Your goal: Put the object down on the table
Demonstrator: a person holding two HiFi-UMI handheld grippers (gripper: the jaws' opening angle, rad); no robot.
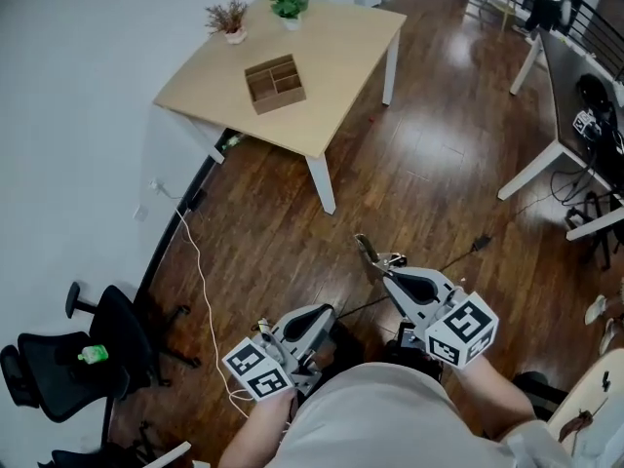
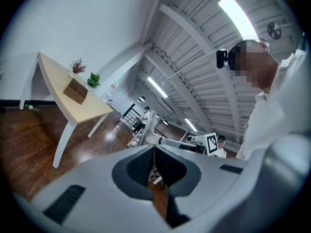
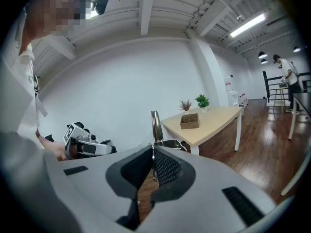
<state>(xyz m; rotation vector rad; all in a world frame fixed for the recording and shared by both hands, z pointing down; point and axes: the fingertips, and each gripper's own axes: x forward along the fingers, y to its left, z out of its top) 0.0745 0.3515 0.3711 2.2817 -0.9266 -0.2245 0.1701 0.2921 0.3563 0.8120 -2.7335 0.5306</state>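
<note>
My right gripper (image 1: 384, 272) is shut on a slim shiny metal object (image 1: 374, 253) whose looped end sticks out past the jaws; in the right gripper view it rises above the closed pads (image 3: 155, 125). My left gripper (image 1: 265, 331) is held low beside it with its jaws together and nothing visible between them (image 2: 154, 149). Both are over the dark wood floor, well short of the light wooden table (image 1: 331, 42). The table (image 3: 218, 122) carries a wooden divided box (image 1: 274, 82) and two small potted plants (image 1: 228, 18).
A black office chair (image 1: 58, 373) with a green item (image 1: 93, 354) on it stands at lower left. A white cable (image 1: 200, 281) runs across the floor along the wall. White desks with equipment (image 1: 570, 105) line the right side. Open floor lies between me and the table.
</note>
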